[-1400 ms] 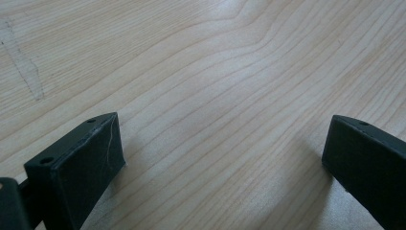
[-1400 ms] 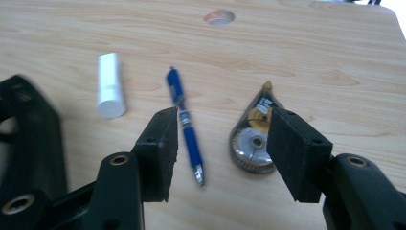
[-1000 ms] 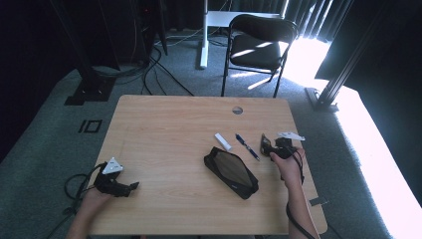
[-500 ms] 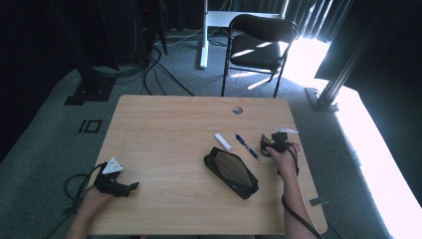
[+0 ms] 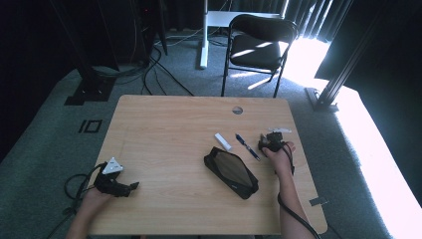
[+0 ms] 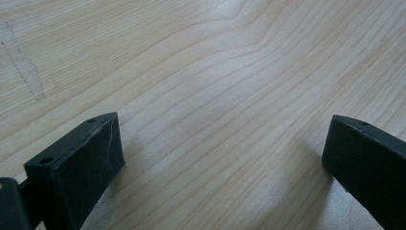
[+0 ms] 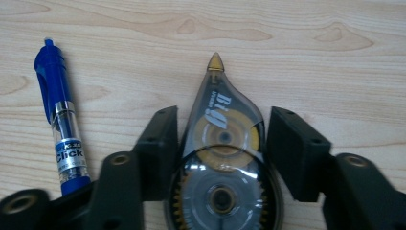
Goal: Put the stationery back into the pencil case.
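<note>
Since a second ago the right gripper (image 5: 265, 143) has eased forward and down at the table's right side, while the left gripper (image 5: 130, 187) has stayed parked at the near left corner, jaws wide apart over bare wood with nothing between them. Close in, the right gripper view shows its jaws straddling a teardrop correction tape dispenser (image 7: 221, 163) lying flat; the left jaw looks to touch the shell, the right stands just off it, so it is not yet pinched. My worry is that rounded, smooth casing: squeezed on the taper, it could squirt forward or twist. A blue pen (image 7: 62, 124) lies just beside the left jaw and could get nudged. Farther left sit a black pouch (image 5: 231, 172) and a white eraser (image 5: 223, 141). The table (image 5: 164, 129) stretches open far and left, but its right edge is near.
</note>
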A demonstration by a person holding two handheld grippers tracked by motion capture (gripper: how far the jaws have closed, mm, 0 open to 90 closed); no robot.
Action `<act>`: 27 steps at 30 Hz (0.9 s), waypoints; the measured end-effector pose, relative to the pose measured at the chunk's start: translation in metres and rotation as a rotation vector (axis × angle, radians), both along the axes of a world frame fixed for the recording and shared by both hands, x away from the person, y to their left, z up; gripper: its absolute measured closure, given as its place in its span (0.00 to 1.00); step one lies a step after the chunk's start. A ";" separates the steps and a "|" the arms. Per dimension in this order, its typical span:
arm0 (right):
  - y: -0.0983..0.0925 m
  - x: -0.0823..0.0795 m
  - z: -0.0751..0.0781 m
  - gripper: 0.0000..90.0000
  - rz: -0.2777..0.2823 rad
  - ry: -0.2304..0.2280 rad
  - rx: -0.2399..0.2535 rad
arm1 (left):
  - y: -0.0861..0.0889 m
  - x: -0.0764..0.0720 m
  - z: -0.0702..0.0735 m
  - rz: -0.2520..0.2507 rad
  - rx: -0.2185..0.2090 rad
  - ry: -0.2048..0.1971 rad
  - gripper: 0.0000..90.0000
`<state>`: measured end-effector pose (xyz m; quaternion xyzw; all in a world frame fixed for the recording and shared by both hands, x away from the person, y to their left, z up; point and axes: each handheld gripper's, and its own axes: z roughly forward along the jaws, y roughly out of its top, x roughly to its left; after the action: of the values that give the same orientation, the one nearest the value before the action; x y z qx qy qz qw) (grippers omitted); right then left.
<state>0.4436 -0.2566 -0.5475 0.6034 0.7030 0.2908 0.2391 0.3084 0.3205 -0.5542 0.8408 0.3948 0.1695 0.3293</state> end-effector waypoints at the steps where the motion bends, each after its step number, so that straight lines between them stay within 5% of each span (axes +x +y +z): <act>1: 0.000 -0.001 0.000 0.52 -0.001 -0.004 0.000 | 0.000 0.000 0.000 0.000 0.000 0.000 0.01; 12: -0.002 -0.003 0.004 0.55 0.019 0.009 0.013 | 0.000 0.000 0.000 0.000 0.000 0.000 0.01; 27: -0.006 -0.021 0.038 0.56 0.082 -0.029 0.018 | 0.000 0.000 0.000 0.000 -0.001 0.000 0.01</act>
<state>0.4223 -0.2630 -0.5100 0.5721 0.7208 0.3154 0.2319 0.3084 0.3205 -0.5542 0.8406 0.3950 0.1695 0.3295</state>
